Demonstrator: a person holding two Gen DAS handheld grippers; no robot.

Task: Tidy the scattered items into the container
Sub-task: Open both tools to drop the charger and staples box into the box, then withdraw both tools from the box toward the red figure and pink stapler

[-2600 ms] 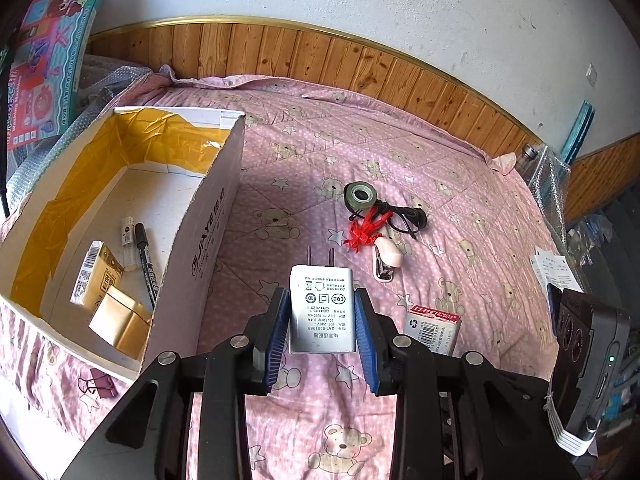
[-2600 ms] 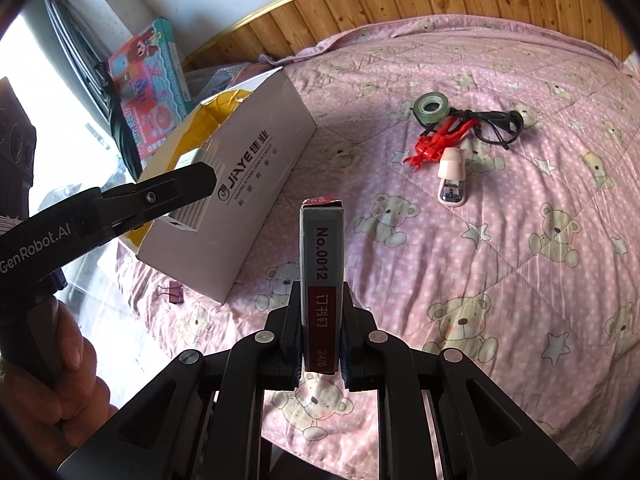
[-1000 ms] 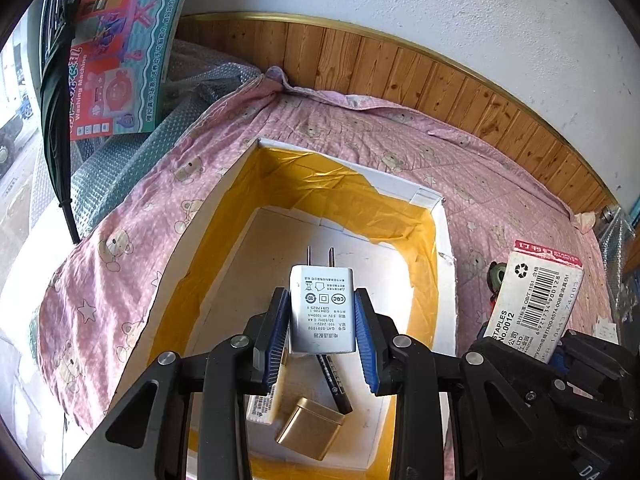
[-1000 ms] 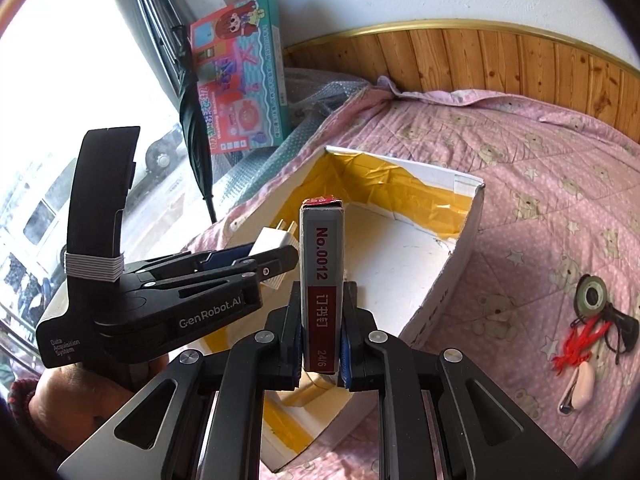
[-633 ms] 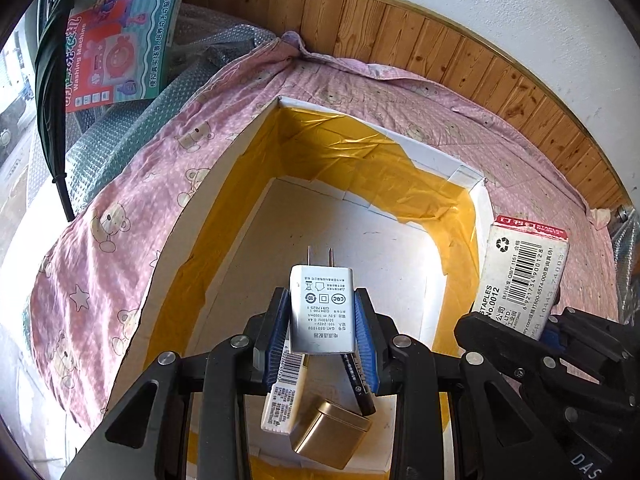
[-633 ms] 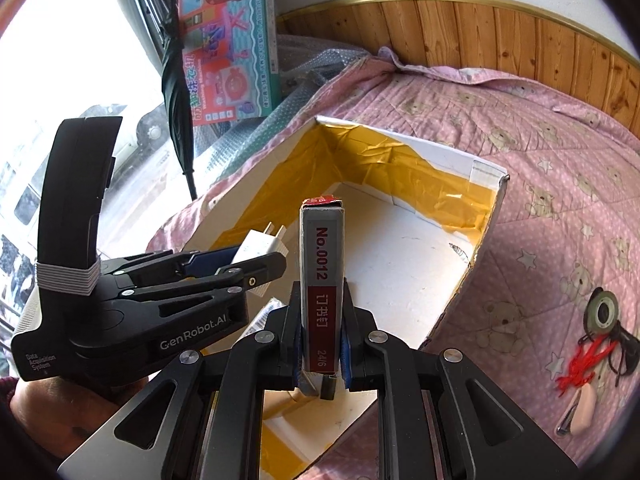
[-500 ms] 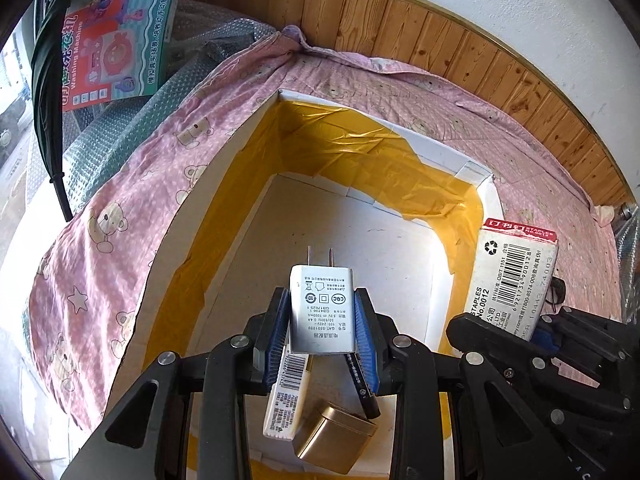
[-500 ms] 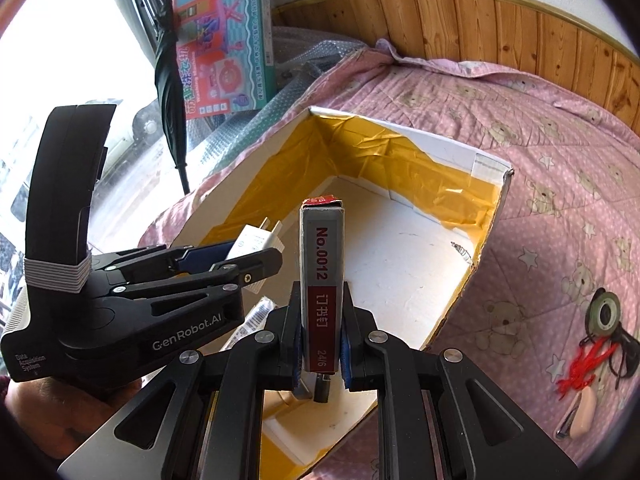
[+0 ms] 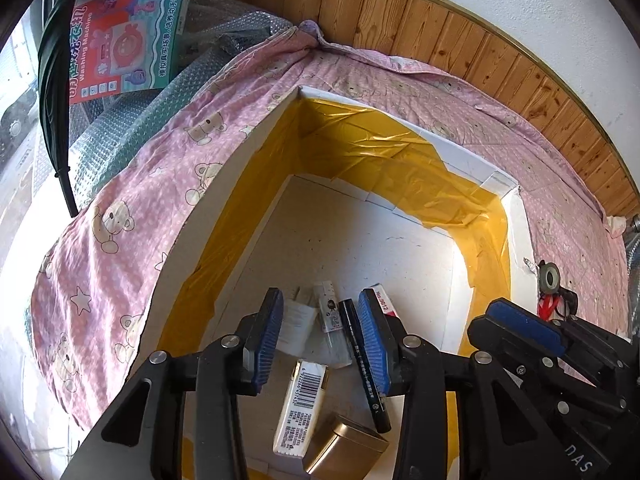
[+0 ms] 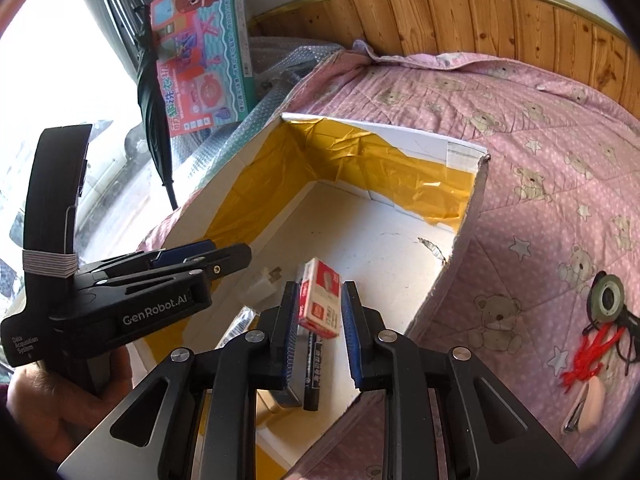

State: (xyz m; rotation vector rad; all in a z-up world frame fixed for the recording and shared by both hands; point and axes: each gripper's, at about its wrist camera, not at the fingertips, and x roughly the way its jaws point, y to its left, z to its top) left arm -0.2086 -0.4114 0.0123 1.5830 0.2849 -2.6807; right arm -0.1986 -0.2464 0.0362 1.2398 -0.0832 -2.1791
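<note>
Now that both hand-held grippers, left [image 9: 320, 340] and right [image 10: 318, 332], are hanging spread and empty, charger [image 9: 294, 326] and staple box [image 10: 322, 300] are lying in the box [image 9: 400, 140], leaving bed items outstanding.

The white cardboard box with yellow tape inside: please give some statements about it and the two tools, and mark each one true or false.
1. The left tool is open and holds nothing. True.
2. The right tool grips the red and white staples box. False: its jaws stand open and the staples box is inside the white cardboard box with yellow tape.
3. The white plug charger is inside the box. True.
4. The green tape roll is inside the box. False: it lies on the pink bear-print quilt.
5. A black marker pen lies in the box. True.
</note>
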